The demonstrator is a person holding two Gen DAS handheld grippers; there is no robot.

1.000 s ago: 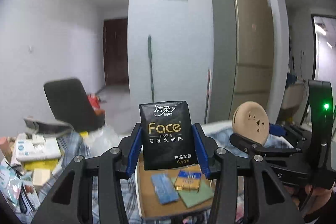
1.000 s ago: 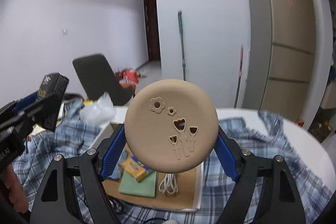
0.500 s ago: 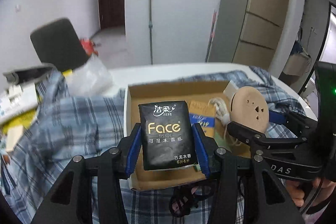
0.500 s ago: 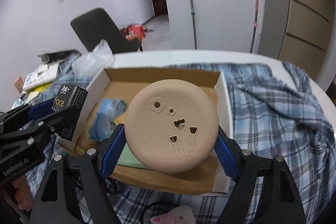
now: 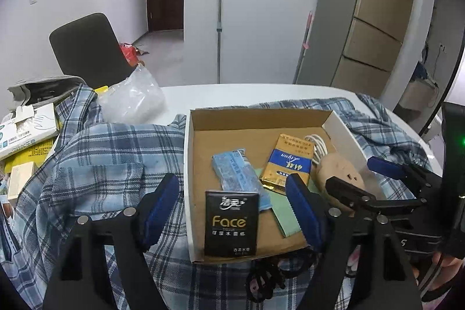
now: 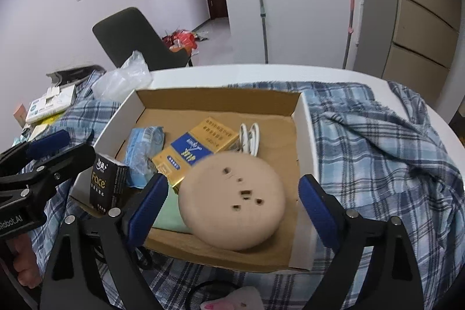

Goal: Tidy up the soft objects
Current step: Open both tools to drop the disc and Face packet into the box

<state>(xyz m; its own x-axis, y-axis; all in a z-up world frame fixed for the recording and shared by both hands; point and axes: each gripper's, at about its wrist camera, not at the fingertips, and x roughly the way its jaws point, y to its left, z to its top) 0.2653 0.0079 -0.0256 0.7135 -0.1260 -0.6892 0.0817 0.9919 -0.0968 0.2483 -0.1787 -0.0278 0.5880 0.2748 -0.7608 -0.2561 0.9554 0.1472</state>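
An open cardboard box (image 5: 188, 164) (image 6: 305, 135) lies on a plaid cloth. My left gripper (image 5: 231, 205) hangs over its near left corner with its jaws opening. A black "Face" tissue pack (image 5: 231, 224) (image 6: 107, 183) stands in the box between the blue pads, touching neither. My right gripper (image 6: 232, 208) is over the box's near right part, its jaws also opening. A round beige disc (image 6: 231, 201) (image 5: 340, 167), blurred, lies tilted in the box between those pads, free of them. A blue pack (image 5: 235, 170), a gold-and-blue pack (image 5: 290, 164), a green sheet (image 5: 284, 211) and a white cable (image 5: 316, 144) lie inside.
The blue plaid cloth (image 5: 101, 159) covers the white table (image 5: 261, 92) around the box. A clear plastic bag (image 5: 130, 100) and stacked paper boxes (image 5: 26, 132) sit at the left, a black chair (image 5: 84, 48) behind. A black cable (image 5: 267, 278) lies by the box's front.
Both grippers came down over the box, then spread their jaws. The tissue pack left the left pads and the beige disc left the right pads; both now rest in the box.
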